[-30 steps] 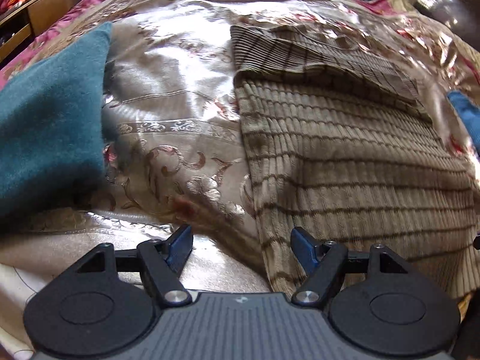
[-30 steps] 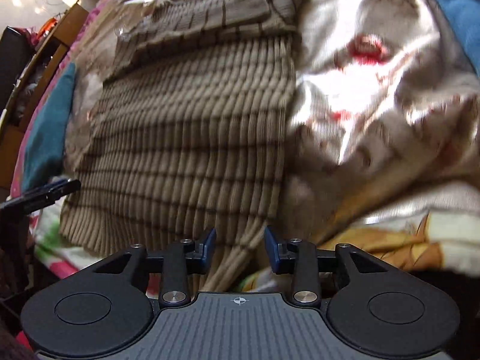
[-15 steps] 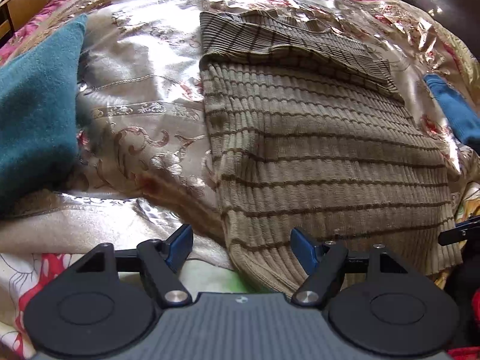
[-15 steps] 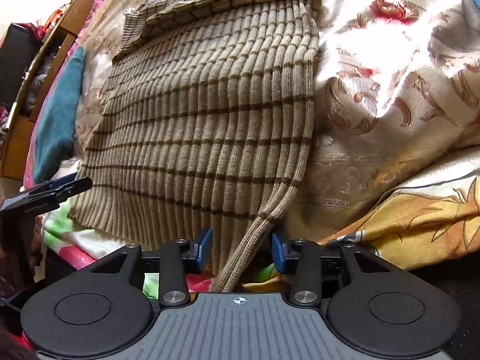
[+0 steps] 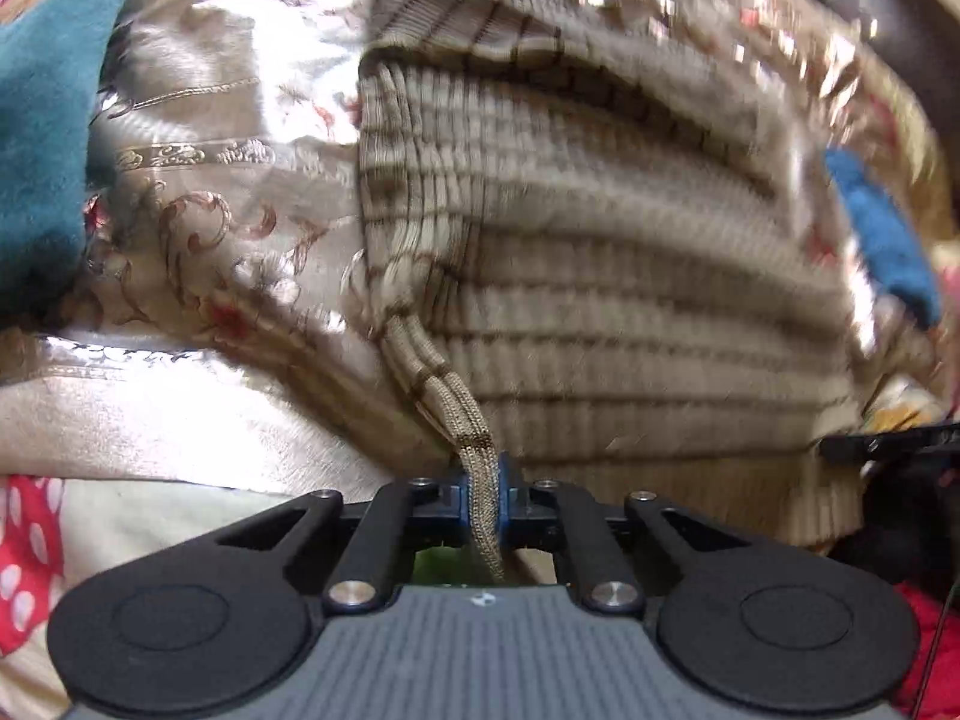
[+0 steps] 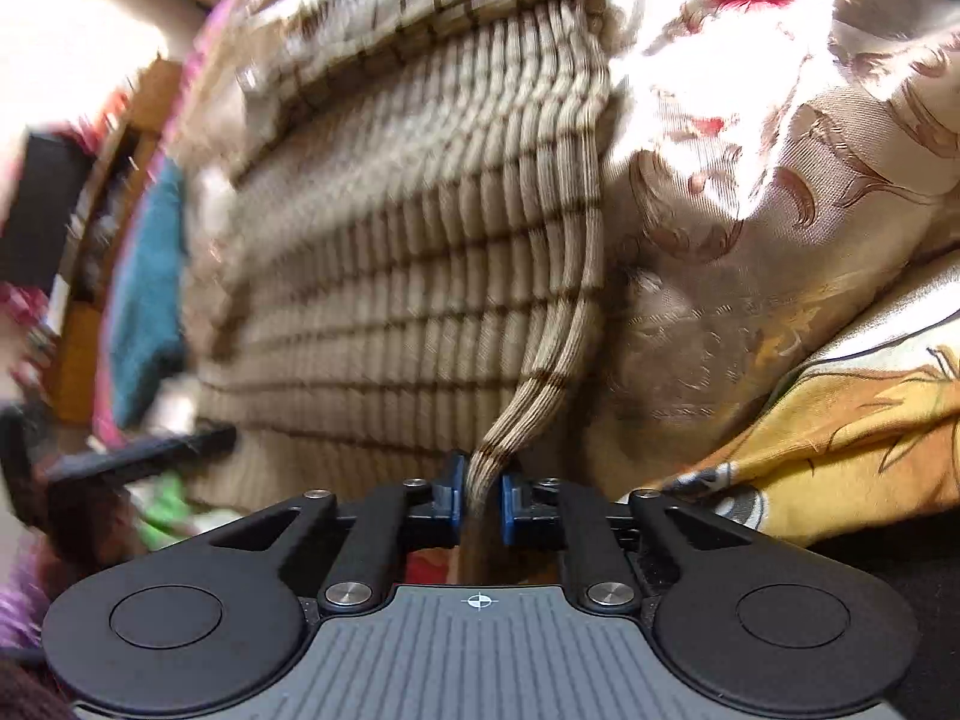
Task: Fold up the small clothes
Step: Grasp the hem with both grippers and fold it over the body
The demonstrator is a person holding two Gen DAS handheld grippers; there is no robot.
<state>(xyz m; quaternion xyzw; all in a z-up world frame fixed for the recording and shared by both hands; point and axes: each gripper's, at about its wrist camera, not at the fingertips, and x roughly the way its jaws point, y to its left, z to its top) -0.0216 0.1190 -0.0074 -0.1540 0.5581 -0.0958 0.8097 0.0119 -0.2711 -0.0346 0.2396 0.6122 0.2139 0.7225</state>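
Left gripper (image 5: 485, 495) clamped on sweater (image 5: 600, 252) near hem corner; right gripper (image 6: 480, 501) pinching opposite corner. Both bunched taut, likely for lifting hem toward collar. Rest spread on bedspread (image 5: 228, 192).

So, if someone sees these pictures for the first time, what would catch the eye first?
Probably the ribbed beige sweater, spread over the shiny floral bedspread and filling the middle of both views. Next, each gripper is shut on a bottom corner of it: the left gripper on the left corner, the right gripper on the right one. A teal cloth lies at the far left.
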